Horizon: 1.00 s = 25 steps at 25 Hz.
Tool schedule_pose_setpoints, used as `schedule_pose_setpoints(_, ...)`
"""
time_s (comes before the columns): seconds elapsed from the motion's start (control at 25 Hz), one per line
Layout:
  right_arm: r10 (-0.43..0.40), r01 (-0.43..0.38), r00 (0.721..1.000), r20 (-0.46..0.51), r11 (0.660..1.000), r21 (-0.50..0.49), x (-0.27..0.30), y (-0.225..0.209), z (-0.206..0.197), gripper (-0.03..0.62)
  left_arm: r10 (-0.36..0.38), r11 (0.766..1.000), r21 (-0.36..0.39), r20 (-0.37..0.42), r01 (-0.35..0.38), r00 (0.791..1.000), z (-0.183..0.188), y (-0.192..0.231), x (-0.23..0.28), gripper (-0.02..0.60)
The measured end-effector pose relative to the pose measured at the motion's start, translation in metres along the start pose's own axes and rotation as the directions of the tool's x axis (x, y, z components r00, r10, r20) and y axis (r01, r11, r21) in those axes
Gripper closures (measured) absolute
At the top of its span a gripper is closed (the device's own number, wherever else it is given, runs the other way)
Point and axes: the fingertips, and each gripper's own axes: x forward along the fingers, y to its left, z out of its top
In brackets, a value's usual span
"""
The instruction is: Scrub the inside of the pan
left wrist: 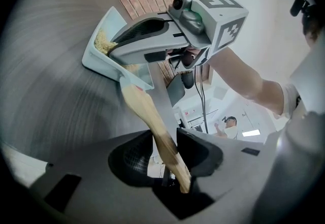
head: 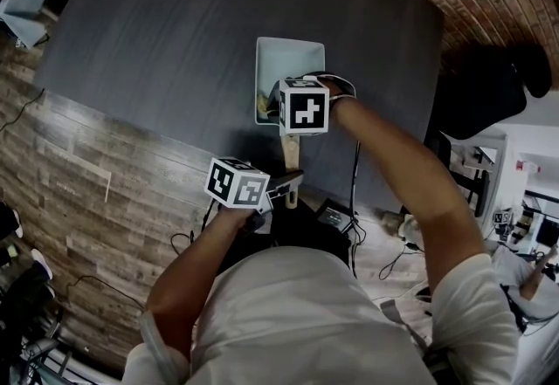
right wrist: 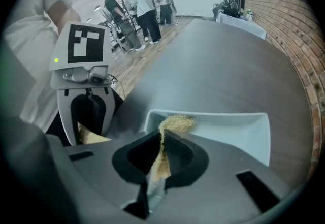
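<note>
The pale blue rectangular pan (head: 293, 60) lies on the dark grey surface (head: 175, 43), its wooden handle (left wrist: 151, 119) pointing back toward the person. The left claw (left wrist: 165, 142) is clamped on that handle's end. The right claw (right wrist: 163, 154), pointing steeply down, pinches a tan scrub pad (right wrist: 175, 124) inside the pan, at a corner near the handle.

- The pan (head: 293, 60) sits on the tabletop (head: 175, 43), toward its near edge.
- Its handle (head: 290, 147) points back at the person, between the fingers of the left gripper (left wrist: 163, 141).
- The scrub pad (right wrist: 177, 122) lies in the pan's near-left corner, under the right gripper (right wrist: 162, 141).
</note>
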Motion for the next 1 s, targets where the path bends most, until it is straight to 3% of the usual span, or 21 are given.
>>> schedule_pose_setpoints(0.44, 0.133, -0.134, 0.990, -0.040, 0.991, -0.026, -0.007, 0.015, -0.005, 0.562, 0.009, 1.000, 0.003, 0.005, -0.009, 1.000, -0.001, 0.000, -0.001, 0.436)
schedule_pose_setpoints(0.68, 0.146, -0.150, 0.987, 0.069, 0.987, 0.053, -0.025, 0.015, 0.001, 0.562, 0.015, 1.000, -0.004, 0.015, -0.015, 1.000, -0.002, 0.002, -0.003, 0.436)
schedule_pose_setpoints(0.8, 0.081, -0.112, 0.977, 0.199, 0.982, 0.152, -0.042, 0.003, 0.008, 0.562, 0.020, 1.000, -0.016, 0.025, -0.019, 0.999, -0.002, 0.002, -0.004, 0.436)
schedule_pose_setpoints(0.92, -0.076, -0.003, 0.956, 0.285, 0.964, 0.267, -0.056, -0.024, 0.010, 0.562, 0.025, 0.999, -0.035, 0.033, -0.024, 0.999, -0.002, 0.003, -0.004, 0.436)
schedule_pose_setpoints(1.0, -0.201, 0.112, 0.941, 0.270, 0.943, 0.313, -0.062, -0.044, 0.003, 0.562, 0.023, 0.999, -0.037, 0.032, -0.022, 0.999, -0.002, 0.002, -0.003, 0.436)
